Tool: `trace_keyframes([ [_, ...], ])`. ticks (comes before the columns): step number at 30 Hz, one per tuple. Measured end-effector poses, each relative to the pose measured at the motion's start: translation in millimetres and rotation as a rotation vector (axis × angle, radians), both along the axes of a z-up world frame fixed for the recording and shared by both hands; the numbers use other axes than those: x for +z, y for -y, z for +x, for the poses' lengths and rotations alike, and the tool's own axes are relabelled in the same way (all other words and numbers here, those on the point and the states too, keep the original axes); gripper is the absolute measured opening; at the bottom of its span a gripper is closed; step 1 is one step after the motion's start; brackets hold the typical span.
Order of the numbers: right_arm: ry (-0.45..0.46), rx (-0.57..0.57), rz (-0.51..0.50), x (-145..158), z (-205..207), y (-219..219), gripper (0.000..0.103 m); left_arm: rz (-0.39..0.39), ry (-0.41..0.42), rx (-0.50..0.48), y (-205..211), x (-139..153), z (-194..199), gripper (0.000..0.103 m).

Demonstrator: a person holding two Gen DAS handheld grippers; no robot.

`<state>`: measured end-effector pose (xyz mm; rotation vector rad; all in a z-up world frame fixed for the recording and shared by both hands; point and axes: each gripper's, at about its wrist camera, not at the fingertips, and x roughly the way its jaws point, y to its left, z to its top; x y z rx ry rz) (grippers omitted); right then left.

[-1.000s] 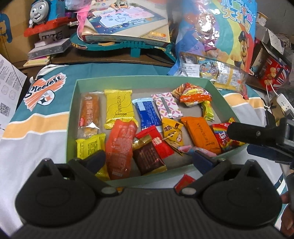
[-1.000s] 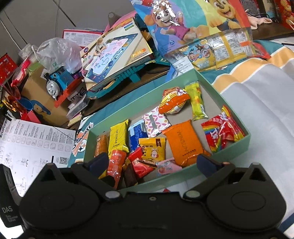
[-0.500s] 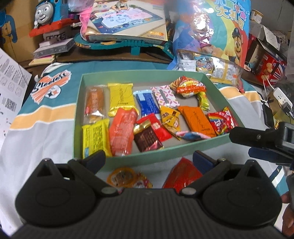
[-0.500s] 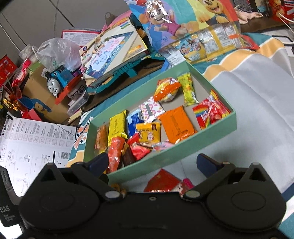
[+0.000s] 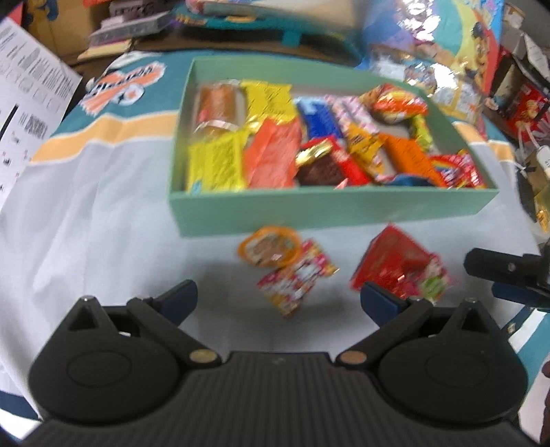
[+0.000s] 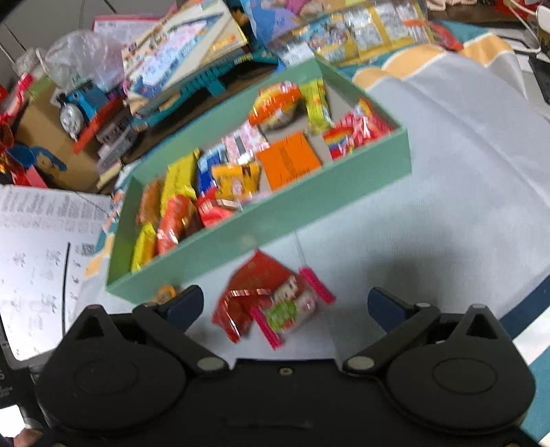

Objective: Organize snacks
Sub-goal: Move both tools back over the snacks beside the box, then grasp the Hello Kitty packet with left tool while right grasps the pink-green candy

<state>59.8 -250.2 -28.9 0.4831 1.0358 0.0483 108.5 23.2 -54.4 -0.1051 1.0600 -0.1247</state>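
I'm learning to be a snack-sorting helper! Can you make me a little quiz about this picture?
1. True or false: the green box already has snacks in it.
2. How many snack packets lie on the cloth in front of the box, seen from the left wrist? A) one B) four C) nine
3. Fill in: the left gripper and right gripper are both ____.

Key: 1 true. 2 B: the round orange cup, patterned packet, red packet, pink candy. 3 open.

Striped cloth over table — grey wall behind, seemingly.
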Motion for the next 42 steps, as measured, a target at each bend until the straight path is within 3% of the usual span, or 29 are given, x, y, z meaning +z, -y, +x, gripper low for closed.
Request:
trace_keyframes([
  [5,-0.045,0.001,-0.005,-14,-1,-1,0.103,0.001,-0.035,0.035,-13,-15,1,0.103],
  [13,0.012,0.054,-0.064,-9,8,-15,0.103,-0.004,-0.011,0.031,-7,-18,11,0.103],
  [15,0.012,0.062,-0.076,-11,10,-17,0.092,0.019,0.008,0.003,2,-18,12,0.102],
  [16,0.009,0.064,-0.086,-12,11,-17,0.089,0.033,0.021,-0.010,7,-18,12,0.099],
  [18,0.005,0.062,-0.108,-15,13,-17,0.072,0.050,0.036,-0.031,14,-19,15,0.092],
  [21,-0.002,0.056,-0.146,-19,16,-17,0.060,0.048,0.030,-0.063,21,-23,15,0.072],
  [24,0.008,0.067,-0.173,-21,19,-21,0.056,0.096,0.060,-0.090,29,-21,8,0.055],
  [32,0.081,0.216,-0.265,-23,16,-51,0.044,0.045,0.041,-0.163,36,-18,-12,0.040],
  [37,0.092,0.219,-0.273,-23,6,-45,0.043,0.014,0.023,-0.202,39,-15,-20,0.036],
  [42,0.103,0.200,-0.282,-22,-11,-26,0.043,0.025,0.050,-0.147,26,-8,-15,0.037],
])
